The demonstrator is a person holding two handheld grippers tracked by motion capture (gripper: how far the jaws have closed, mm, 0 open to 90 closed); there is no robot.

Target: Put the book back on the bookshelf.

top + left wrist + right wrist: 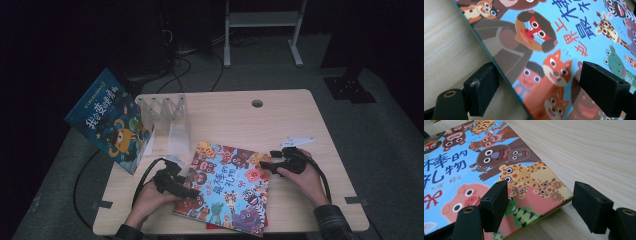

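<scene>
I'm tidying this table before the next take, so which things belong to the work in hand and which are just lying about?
In use:
- animal picture book, flat on the table
- left gripper, jaws open astride its left edge
- right gripper, jaws open at its right corner

Lying about:
- blue book, leaning at the clear rack
- clear rack
- red thing peeking from under the picture book

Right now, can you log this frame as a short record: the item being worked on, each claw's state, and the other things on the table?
item: animal picture book, flat on the table, something red under its near edge
left claw: open, jaws astride the book's left edge
right claw: open, jaws astride a book corner, not pressing
second book: blue book propped tilted at the table's left end
rack: clear divider stand beside the blue book
</scene>
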